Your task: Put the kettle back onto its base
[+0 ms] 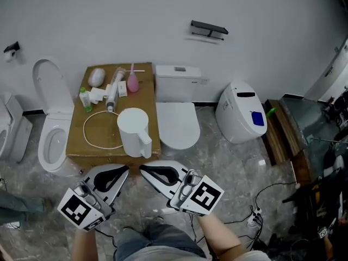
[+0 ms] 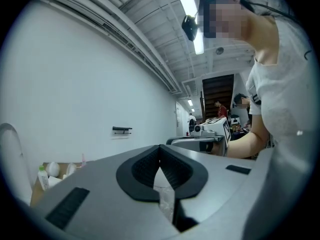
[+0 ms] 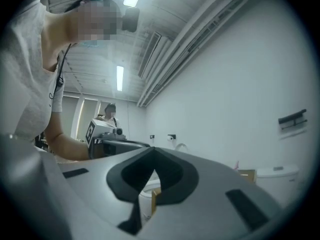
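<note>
A white kettle [image 1: 135, 132] with its handle toward me stands upright at the near right of a cardboard box [image 1: 76, 145]. A white cord [image 1: 92, 137] loops on the box to the kettle's foot. I cannot make out a base apart from the kettle. Both grippers hang level just in front of the box, below the kettle. My left gripper [image 1: 126, 169] [image 2: 160, 149] is shut with nothing in it. So is my right gripper [image 1: 142, 168] [image 3: 152, 151], its tips close beside the left one's.
The far half of the box holds a green-capped bottle [image 1: 85, 99], a pink item [image 1: 132, 80] and other small things. An open toilet [image 1: 51, 129] stands left of the box, a shut one [image 1: 176, 118] right. A power strip [image 1: 253, 219] lies on the floor.
</note>
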Available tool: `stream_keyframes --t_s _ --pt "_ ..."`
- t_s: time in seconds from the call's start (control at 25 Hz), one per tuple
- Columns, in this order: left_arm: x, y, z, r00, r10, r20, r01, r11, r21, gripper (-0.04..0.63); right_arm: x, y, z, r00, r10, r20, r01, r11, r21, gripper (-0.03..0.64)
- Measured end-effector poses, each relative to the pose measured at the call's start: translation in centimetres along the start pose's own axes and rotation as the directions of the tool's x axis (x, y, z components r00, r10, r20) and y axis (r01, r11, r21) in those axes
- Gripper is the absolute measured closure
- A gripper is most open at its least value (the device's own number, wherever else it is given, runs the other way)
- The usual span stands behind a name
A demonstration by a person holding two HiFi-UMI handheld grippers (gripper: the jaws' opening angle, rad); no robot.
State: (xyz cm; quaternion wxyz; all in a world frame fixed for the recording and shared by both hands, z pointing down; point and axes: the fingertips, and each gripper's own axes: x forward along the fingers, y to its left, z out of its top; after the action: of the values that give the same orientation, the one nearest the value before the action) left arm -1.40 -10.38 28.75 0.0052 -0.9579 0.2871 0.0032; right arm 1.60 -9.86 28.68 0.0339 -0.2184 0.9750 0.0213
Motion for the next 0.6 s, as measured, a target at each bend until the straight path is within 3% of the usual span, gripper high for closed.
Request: stream_keyframes --t_s 0.32,0.6 --pt "-2.4 -1.4 1.1 0.999 -0.055 0.001 0.055 0.999 -0.003 0.589 0.8 2.7 1.4 0.999 -0.038 0.017 0.038 0.999 0.0 0.609" --pt "-4.5 -1.4 1.6 0.998 -0.055 0.013 0.055 0.998 0.01 0.588 1.9 4.0 1.9 0.998 -0.062 0.03 0.062 0.998 -0.009 0.609"
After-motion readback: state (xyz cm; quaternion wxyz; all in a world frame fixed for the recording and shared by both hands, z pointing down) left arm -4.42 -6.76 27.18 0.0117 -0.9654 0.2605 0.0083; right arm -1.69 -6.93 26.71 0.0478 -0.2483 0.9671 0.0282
